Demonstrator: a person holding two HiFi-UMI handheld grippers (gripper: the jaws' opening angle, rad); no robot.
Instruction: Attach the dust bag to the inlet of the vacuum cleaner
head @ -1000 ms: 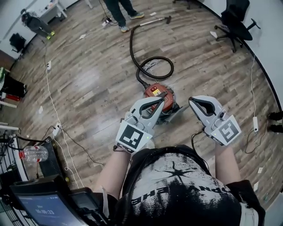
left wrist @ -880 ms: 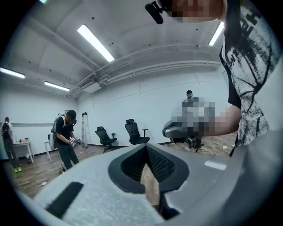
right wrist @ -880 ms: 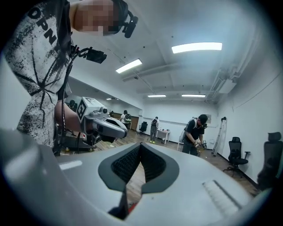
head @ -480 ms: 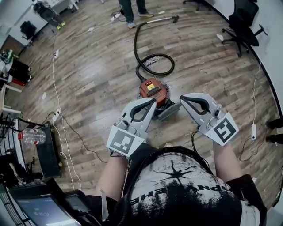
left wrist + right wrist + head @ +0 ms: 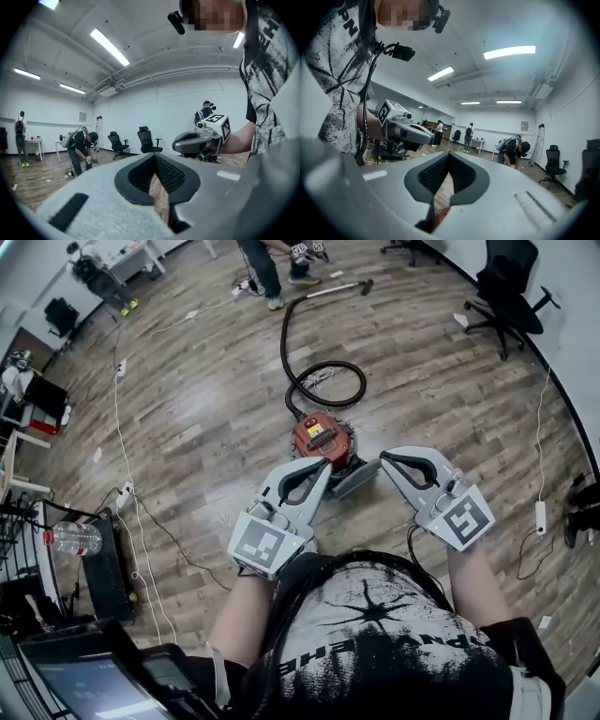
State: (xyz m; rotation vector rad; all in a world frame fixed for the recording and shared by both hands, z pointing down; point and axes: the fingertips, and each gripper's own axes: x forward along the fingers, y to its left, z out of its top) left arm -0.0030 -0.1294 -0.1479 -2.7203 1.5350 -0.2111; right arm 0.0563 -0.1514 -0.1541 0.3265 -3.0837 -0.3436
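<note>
A red canister vacuum cleaner (image 5: 319, 437) sits on the wood floor, with a grey lid or flap (image 5: 356, 478) lying open at its near side. Its black hose (image 5: 323, 382) loops away behind it. No dust bag shows in any view. My left gripper (image 5: 324, 465) is held level above the floor, its tip just in front of the vacuum, shut and empty. My right gripper (image 5: 385, 458) hovers to the right of the vacuum, also shut and empty. Each gripper view shows closed jaws and the other gripper (image 5: 199, 140) (image 5: 408, 131) beside it.
A black office chair (image 5: 511, 282) stands at the far right. A person (image 5: 261, 266) stands by the hose's wand at the top. Cables and a power strip (image 5: 541, 517) lie on the floor. At the left are a water bottle (image 5: 71, 538) and a screen (image 5: 80, 682).
Both grippers drifted a little to the left in the head view and stayed shut. The vacuum now shows fully beyond the left gripper's tip instead of partly behind it.
</note>
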